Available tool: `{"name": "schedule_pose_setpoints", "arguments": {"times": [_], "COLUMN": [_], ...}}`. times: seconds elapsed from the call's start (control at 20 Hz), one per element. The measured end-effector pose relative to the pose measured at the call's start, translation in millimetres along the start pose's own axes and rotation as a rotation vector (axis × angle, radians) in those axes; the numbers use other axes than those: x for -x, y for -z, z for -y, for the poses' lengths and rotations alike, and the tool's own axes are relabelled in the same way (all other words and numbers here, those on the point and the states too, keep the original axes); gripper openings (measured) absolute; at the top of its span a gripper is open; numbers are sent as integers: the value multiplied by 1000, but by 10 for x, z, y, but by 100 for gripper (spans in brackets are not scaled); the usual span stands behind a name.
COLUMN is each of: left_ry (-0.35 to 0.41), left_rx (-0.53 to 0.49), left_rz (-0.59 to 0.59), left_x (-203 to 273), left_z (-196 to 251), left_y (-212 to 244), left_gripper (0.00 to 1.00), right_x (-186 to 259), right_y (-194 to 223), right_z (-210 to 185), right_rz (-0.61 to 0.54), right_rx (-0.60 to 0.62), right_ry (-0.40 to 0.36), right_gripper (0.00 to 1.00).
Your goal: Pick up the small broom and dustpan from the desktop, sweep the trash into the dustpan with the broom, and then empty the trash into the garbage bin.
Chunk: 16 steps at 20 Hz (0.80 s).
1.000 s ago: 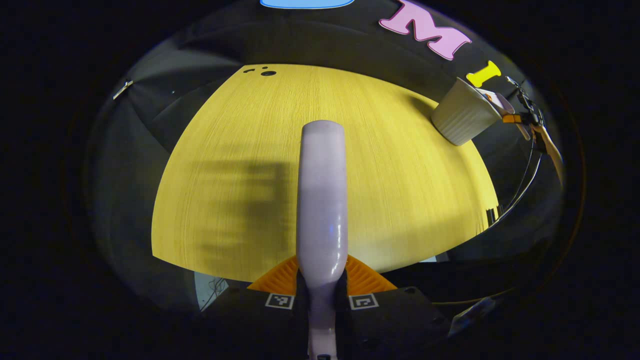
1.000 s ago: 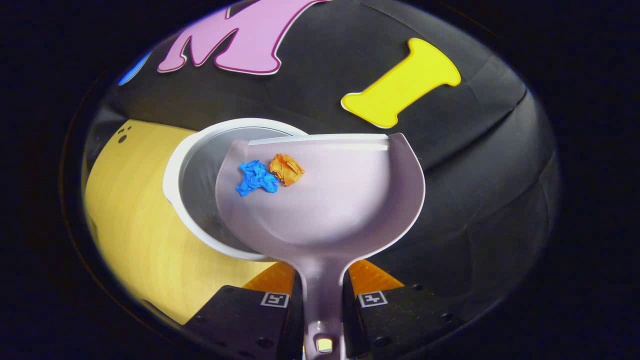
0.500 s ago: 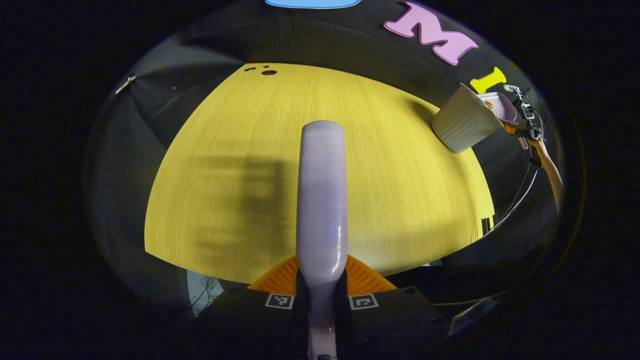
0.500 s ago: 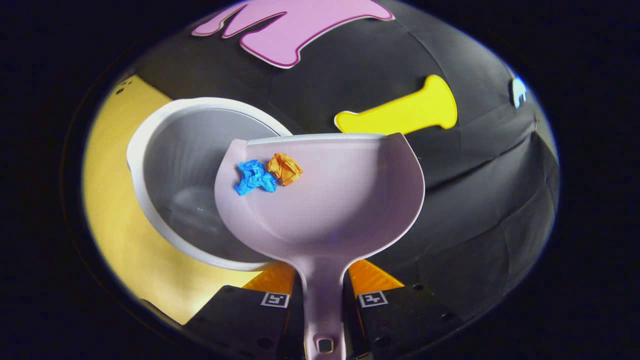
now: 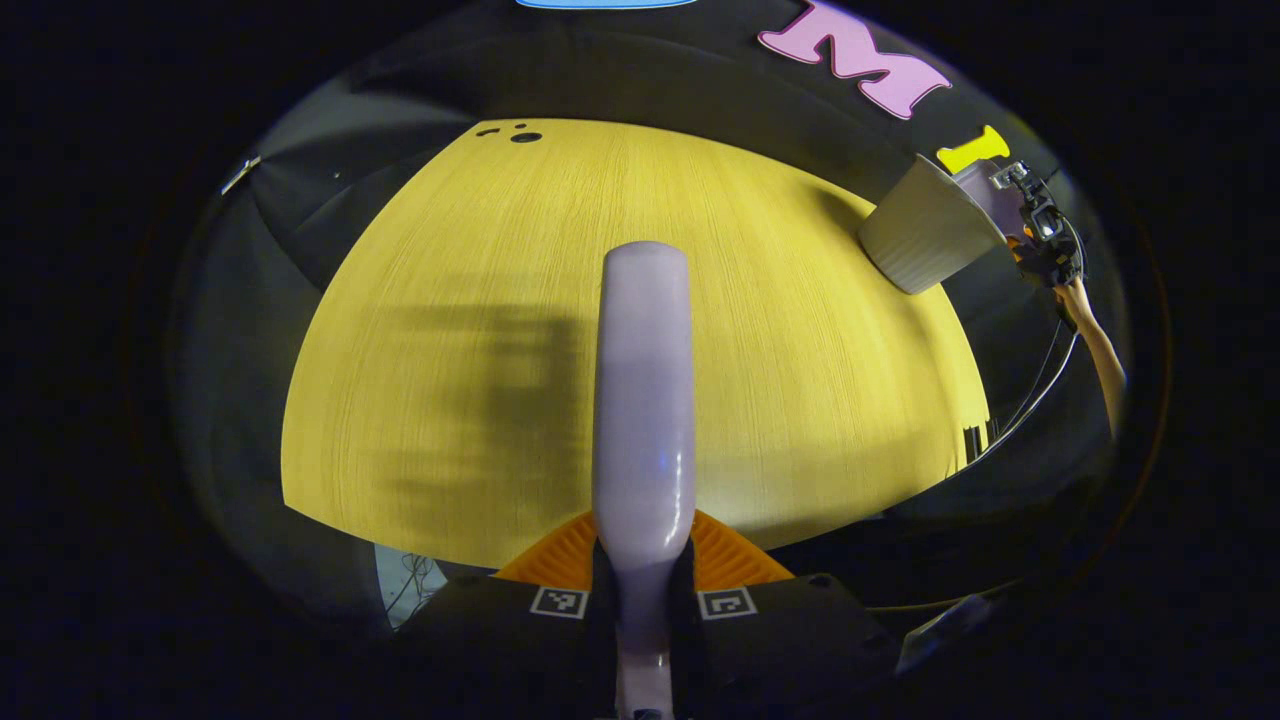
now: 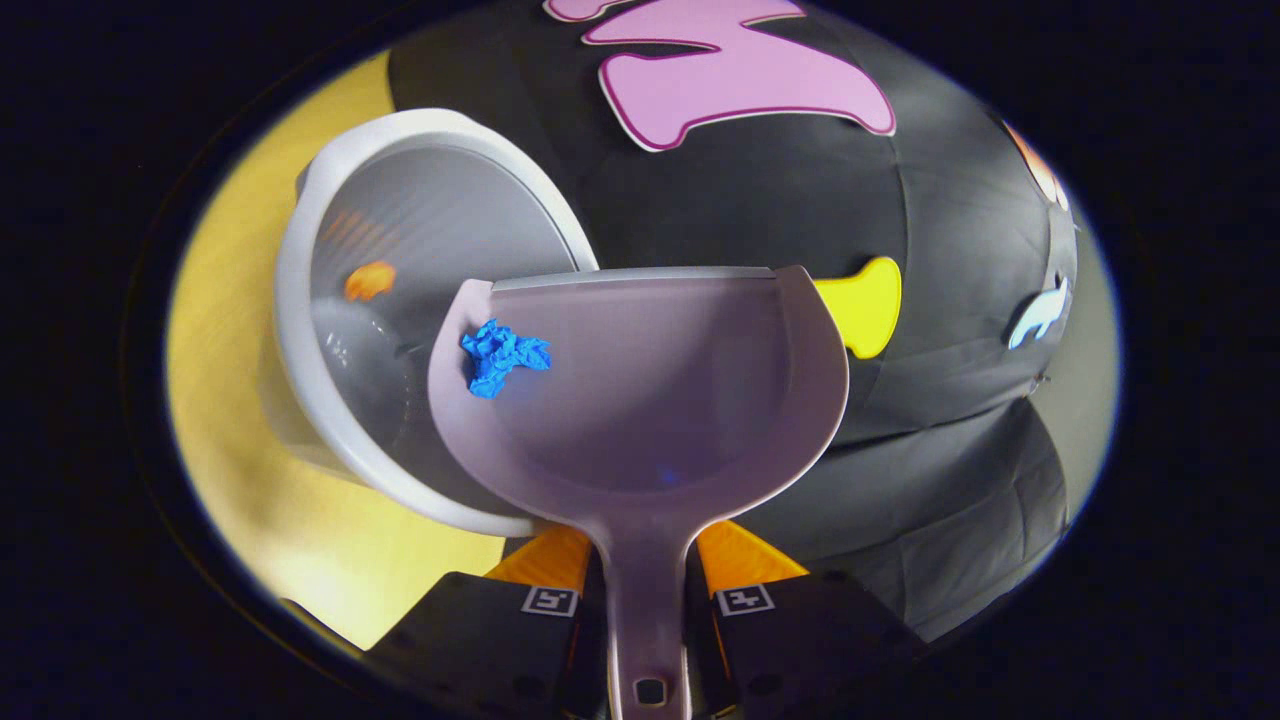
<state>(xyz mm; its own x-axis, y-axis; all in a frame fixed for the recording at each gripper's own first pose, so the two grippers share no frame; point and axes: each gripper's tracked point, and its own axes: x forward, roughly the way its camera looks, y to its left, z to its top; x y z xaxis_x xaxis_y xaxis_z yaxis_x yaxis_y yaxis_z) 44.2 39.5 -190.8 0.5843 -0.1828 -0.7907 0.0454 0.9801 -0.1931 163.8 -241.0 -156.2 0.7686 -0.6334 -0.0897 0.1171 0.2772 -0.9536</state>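
Note:
My left gripper [image 5: 643, 548] is shut on the pale lilac broom [image 5: 643, 380], whose long body points forward above the yellow desktop [image 5: 450, 300]. In the right gripper view my right gripper [image 6: 645, 558] is shut on the handle of the lilac dustpan [image 6: 660, 400], which is tilted with its left edge over the white garbage bin [image 6: 300, 300]. A blue paper wad [image 6: 500, 355] clings near the pan's left rim. An orange wad [image 6: 370, 280], blurred, is inside the bin. In the left gripper view, the bin [image 5: 920, 240] stands far right with the dustpan [image 5: 985, 190] and the right gripper [image 5: 1040, 235] above it.
A person's forearm [image 5: 1095, 345] reaches in behind the right gripper, and a cable [image 5: 1040, 390] hangs below it. Small dark holes [image 5: 525, 137] mark the table's far edge. Black cloth walls stand close behind the bin.
The dustpan has tipped further toward the bin. The orange wad slid off the pan and dropped into the bin; the blue wad stays on the pan. The broom barely moved.

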Motion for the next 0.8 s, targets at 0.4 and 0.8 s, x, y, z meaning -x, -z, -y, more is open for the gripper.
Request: {"name": "schedule_pose_setpoints", "arguments": {"times": [0.4,0.8], "left_ry": [3,-5], "left_rx": [-24,-22], "left_rz": [-12,-1], "left_x": [-42,4], "left_z": [101,140], "left_y": [-3,-22], "left_gripper": [25,25], "right_x": [-125,-421], "right_y": [-4,27], "right_z": [122,392], "right_rz": [3,31], "right_rx": [190,245], "right_ry": [15,-47], "right_gripper": [35,35]}}
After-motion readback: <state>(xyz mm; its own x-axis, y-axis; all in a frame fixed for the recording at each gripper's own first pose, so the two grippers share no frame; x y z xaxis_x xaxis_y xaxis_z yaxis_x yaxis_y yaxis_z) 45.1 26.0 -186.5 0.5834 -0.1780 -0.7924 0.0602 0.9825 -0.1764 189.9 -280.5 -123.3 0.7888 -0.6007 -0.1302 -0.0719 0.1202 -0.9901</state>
